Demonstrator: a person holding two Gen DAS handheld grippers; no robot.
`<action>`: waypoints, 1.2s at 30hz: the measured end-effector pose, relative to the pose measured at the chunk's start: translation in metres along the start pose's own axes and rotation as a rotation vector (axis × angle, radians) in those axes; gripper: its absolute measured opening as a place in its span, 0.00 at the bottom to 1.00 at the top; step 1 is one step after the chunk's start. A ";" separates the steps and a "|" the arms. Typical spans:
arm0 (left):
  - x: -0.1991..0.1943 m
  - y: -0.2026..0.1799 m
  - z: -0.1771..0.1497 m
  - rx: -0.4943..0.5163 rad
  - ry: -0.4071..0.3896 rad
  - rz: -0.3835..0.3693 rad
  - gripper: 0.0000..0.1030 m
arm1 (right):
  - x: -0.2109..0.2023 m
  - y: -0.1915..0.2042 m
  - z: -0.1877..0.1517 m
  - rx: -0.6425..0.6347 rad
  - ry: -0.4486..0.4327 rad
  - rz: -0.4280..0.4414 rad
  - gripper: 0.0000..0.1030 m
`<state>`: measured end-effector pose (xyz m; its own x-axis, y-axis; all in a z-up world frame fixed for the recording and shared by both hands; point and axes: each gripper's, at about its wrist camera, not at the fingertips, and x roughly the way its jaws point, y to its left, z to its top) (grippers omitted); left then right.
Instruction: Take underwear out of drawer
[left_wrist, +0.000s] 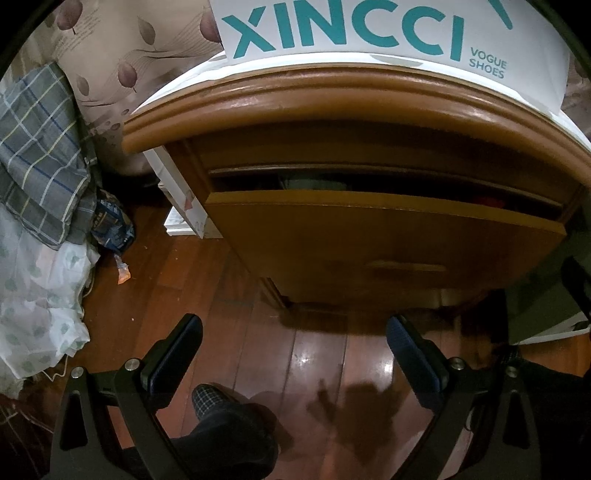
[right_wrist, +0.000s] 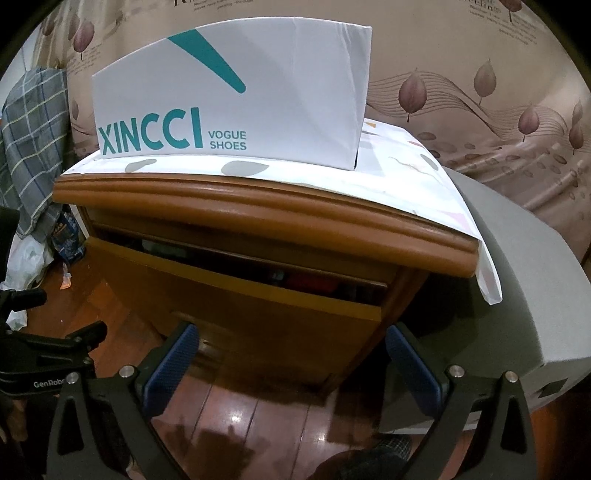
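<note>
A wooden nightstand (right_wrist: 258, 221) filled both views, a patterned cloth (right_wrist: 406, 173) over its top and a white shoe box (right_wrist: 258, 92) standing on that. A grey box-like unit (right_wrist: 524, 295) sat just beside it on the right. The drawer (left_wrist: 388, 240) was only partly out, leaving a narrow dark slot under the top edge. Its recessed handle (left_wrist: 406, 266) showed low on the front panel.

The underwear could not be told apart for sure; something red (right_wrist: 314, 284) and something pale green (left_wrist: 314, 182) lay in the slot, likely garments, too dark to name. Nothing was out of the drawer yet.

The left tool (left_wrist: 295, 354) hung over the wood floor (left_wrist: 314, 358) in front of the drawer, jaws spread wide, holding nothing. The right tool (right_wrist: 291, 363) was likewise wide apart and empty, low before the drawer's right end.

Judged step: widen the drawer, then reach in. The slot looked too tight for a tool to enter cleanly, so one tool should probably hook the handle or the front's top edge and pull straight out, level, to avoid jamming. The other could then come down from above onto the red item, pinch a fold of cloth only, and lift clear of the nightstand's overhanging lip. Risk: snagging neighbouring clothes.
</note>
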<state>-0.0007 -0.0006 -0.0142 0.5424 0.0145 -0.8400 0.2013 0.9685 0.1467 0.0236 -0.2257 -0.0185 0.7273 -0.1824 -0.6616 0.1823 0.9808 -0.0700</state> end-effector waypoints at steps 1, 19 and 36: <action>0.000 0.000 0.000 0.001 -0.002 -0.002 0.96 | 0.000 0.000 0.000 0.001 0.000 0.000 1.00; -0.002 0.001 0.000 0.003 -0.001 -0.001 0.96 | 0.000 0.002 0.000 -0.001 0.006 0.005 1.00; 0.000 0.002 0.003 -0.013 0.014 -0.015 0.96 | 0.002 0.002 -0.001 0.001 0.010 0.005 1.00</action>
<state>0.0026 0.0005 -0.0125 0.5283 0.0037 -0.8490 0.1988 0.9717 0.1279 0.0247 -0.2236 -0.0202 0.7215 -0.1768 -0.6695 0.1796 0.9815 -0.0657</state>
